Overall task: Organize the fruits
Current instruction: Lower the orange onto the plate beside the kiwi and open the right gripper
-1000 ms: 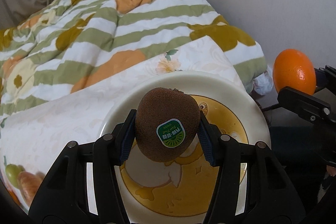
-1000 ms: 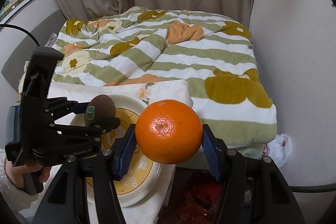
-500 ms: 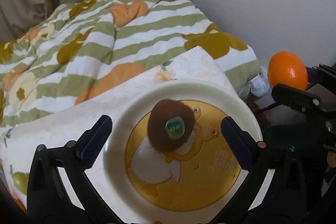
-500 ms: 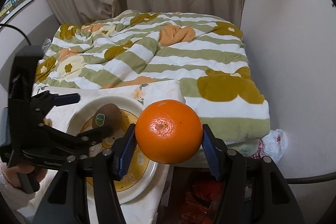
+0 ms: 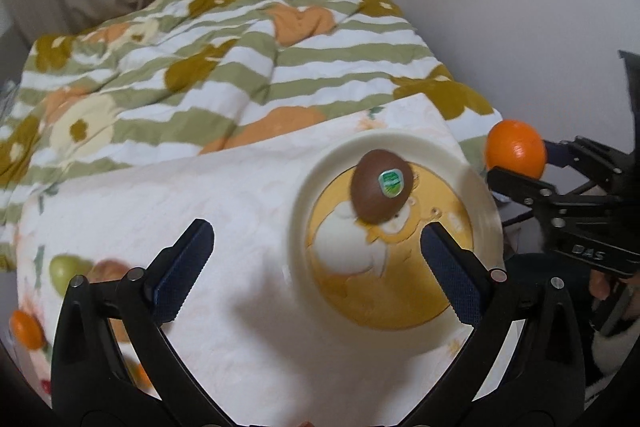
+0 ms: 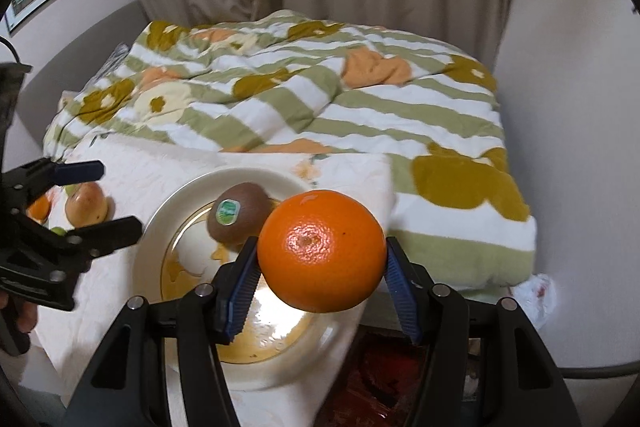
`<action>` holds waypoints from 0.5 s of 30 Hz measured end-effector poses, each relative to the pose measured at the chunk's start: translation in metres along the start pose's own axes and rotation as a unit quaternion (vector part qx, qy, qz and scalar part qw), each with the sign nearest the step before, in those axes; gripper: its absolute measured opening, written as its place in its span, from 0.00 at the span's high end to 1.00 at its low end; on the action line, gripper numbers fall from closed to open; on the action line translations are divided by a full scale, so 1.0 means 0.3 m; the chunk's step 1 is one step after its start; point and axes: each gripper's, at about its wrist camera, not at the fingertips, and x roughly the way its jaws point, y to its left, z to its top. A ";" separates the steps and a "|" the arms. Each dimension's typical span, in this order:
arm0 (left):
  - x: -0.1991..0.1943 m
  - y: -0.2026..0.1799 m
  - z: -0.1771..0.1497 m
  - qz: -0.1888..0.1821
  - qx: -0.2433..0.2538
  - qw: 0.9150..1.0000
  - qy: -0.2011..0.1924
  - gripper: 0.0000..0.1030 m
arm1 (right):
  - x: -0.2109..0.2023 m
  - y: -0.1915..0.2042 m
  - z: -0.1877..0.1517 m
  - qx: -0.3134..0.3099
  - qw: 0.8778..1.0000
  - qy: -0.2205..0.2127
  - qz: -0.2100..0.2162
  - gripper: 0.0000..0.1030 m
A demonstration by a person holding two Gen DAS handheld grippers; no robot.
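I have the left gripper (image 5: 316, 251) spread wide with nothing between its pads, hanging over the white fruit-printed cloth (image 5: 224, 219) just beside the plate's left rim; the right gripper (image 6: 318, 287) is clamped on the round glossy orange (image 6: 322, 251), which hangs over the plate's right rim, near the cloth's right edge.

The brown fuzzy kiwi with a green sticker (image 5: 382, 185) sits on the cream round plate with a yellow cartoon centre (image 5: 304, 187), toward the plate's far rim; a reddish-yellow pear-like fruit (image 6: 86, 207) lies on the cloth toward its left edge, with other small fruits too blurred to name.

My worries: the plate stands close to the cloth's right edge, with a drop to the floor beyond, so an orange let go too far right could roll off; the cloth looks soft underneath, so I judge the plate may tip under a hard landing; setting the orange down against the kiwi could nudge that egg-shaped fruit into rolling; and the left gripper is near enough to clip the rim.
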 end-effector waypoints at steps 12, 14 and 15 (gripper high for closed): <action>-0.086 0.140 -0.118 0.053 -0.058 0.997 0.003 0.00 | 0.169 0.083 -0.031 -0.050 0.998 0.024 0.007 0.46; -0.087 0.149 -0.136 0.052 -0.068 0.996 0.006 0.00 | 0.183 0.084 -0.037 -0.049 0.998 0.025 0.009 0.46; -0.087 0.153 -0.148 0.053 -0.073 0.996 0.007 0.00 | 0.186 0.088 -0.042 -0.051 0.998 0.024 0.005 0.46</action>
